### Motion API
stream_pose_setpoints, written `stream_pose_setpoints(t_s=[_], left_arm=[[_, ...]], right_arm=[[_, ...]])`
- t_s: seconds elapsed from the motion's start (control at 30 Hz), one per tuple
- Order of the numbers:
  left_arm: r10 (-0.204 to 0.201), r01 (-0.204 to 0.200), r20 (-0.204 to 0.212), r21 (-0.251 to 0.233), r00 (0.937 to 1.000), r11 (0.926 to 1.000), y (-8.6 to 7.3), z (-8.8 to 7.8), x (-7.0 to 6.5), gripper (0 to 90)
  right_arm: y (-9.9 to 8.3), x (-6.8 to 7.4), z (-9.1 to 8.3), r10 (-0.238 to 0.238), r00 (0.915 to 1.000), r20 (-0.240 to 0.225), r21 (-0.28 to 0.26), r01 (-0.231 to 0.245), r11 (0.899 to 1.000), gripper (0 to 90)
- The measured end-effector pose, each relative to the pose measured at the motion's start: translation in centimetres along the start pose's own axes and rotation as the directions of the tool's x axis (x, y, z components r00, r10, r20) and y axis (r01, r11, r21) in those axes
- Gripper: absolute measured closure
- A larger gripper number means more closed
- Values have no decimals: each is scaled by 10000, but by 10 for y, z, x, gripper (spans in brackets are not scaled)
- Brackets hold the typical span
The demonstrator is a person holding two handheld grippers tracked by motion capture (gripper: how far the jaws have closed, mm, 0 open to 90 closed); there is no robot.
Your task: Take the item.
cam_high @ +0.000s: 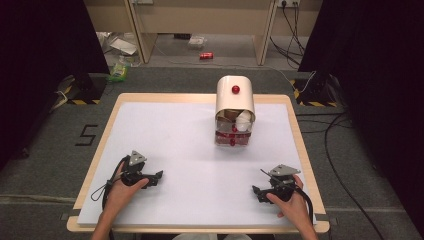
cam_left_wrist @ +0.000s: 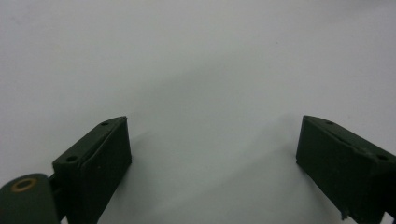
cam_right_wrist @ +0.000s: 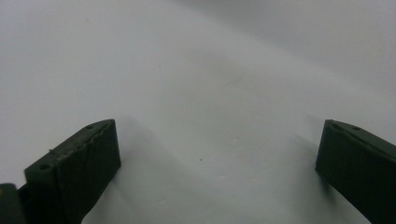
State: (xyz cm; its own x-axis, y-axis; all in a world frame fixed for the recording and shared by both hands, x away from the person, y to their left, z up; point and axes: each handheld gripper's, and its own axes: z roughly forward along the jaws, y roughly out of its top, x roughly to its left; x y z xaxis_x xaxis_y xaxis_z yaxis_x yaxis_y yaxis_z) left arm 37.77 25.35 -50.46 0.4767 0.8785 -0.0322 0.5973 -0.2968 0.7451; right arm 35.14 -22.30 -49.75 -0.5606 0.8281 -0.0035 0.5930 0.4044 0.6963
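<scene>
A small box (cam_high: 234,111) with a rounded cream lid and a red knob (cam_high: 235,89) stands on the white table sheet (cam_high: 190,150) at the far middle-right. Its front is open and shows white and red items inside. My left gripper (cam_high: 156,177) rests on the sheet at the near left, held by a hand. My right gripper (cam_high: 257,192) rests at the near right in the other hand. In the left gripper view the left gripper (cam_left_wrist: 212,140) stands open over bare sheet. In the right gripper view the right gripper (cam_right_wrist: 217,144) is likewise open with nothing between its fingers.
The table has a wooden rim (cam_high: 107,125) around the sheet. Beyond it on the floor lie a red can (cam_high: 206,56), some bags (cam_high: 120,67) and cables (cam_high: 330,135). Dark curtains hang at both sides.
</scene>
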Motion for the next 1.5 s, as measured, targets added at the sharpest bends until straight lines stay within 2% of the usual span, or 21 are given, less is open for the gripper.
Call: stream_pose_setpoints(t_s=[0.13, 0.17, 0.2, 0.27, 0.3, 0.33, 0.37, 0.4, 0.43, 0.5, 0.57, 0.63, 0.67, 0.77, 0.87, 1.33, 1.4, 1.47, 1.5], left_arm=[[-3, 3, 2, -2, 10000, 10000, 0, 0, 0, 94], [-5, 5, 2, -3, 10000, 10000, 0, 0, 0, 94], [-8, 8, 2, -7, 10000, 10000, 0, 0, 0, 94], [-9, 9, 3, -5, 10000, 10000, 0, 0, 0, 94], [-3, 3, 5, -1, 10000, 10000, 0, 0, 0, 94], [-3, 3, 3, -1, 10000, 10000, 0, 0, 0, 94], [-3, 3, 3, -1, 10000, 10000, 0, 0, 0, 94], [-2, 2, 3, -3, 10000, 10000, 0, 0, 0, 94], [-2, 2, 3, -3, 10000, 10000, 0, 0, 0, 94], [6, -6, 0, 2, 10000, 10000, 0, 0, 0, 94], [5, -5, -2, 3, 10000, 10000, 0, 0, 0, 94], [6, -6, -3, 3, 10000, 10000, 0, 0, 0, 94], [2, -2, -2, 0, 10000, 10000, 0, 0, 0, 94], [4, -4, 0, 3, 10000, 10000, 0, 0, 0, 94], [3, -3, 2, -1, 10000, 10000, 0, 0, 0, 94], [-16, 16, 2, -19, 10000, 10000, 0, 0, 0, 94], [-25, 25, 6, -24, 10000, 10000, 0, 0, 0, 94], [-19, 19, 5, -21, 10000, 10000, 0, 0, 0, 94], [-21, 21, 5, -23, 10000, 10000, 0, 0, 0, 94]], right_arm=[[0, 0, 0, -53, 10000, -6, -23, 53, 10000, 7], [0, 0, -1, -119, 9999, -111, -77, 119, 9999, 54], [0, 0, -1, -119, 9999, -111, -77, 119, 9999, 54], [4, 1, -4, -318, 9991, -280, -397, 307, 9987, 221], [5, 1, -5, -369, 9990, -266, -500, 356, 9981, 145], [7, 3, -6, -317, 9993, -197, -572, 305, 9979, 111], [7, 3, -6, -317, 9993, -197, -572, 305, 9979, 111], [9, 4, -8, -516, 9985, -190, -769, 500, 9958, 210], [9, 4, -8, -516, 9985, -190, -769, 500, 9958, 210], [12, 6, -9, -606, 9978, -269, -899, 580, 9943, 136], [16, 7, -12, -682, 9973, -278, -1006, 651, 9928, 182], [21, 8, -15, -823, 9961, -328, -1160, 780, 9902, 142], [29, 8, -17, -1024, 9941, -354, -1312, 970, 9866, 155], [38, 10, -19, -1132, 9930, -323, -1438, 1075, 9838, 159], [55, 14, -24, -1335, 9905, -316, -1790, 1258, 9758, 154], [95, 25, -37, -1859, 9823, -216, -2599, 1740, 9498, 159], [106, 28, -39, -2037, 9789, -131, -2802, 1920, 9405, 160], [108, 29, -40, -2006, 9795, -154, -2841, 1881, 9401, 160], [112, 30, -42, -2067, 9783, -122, -2916, 1942, 9366, 159]])
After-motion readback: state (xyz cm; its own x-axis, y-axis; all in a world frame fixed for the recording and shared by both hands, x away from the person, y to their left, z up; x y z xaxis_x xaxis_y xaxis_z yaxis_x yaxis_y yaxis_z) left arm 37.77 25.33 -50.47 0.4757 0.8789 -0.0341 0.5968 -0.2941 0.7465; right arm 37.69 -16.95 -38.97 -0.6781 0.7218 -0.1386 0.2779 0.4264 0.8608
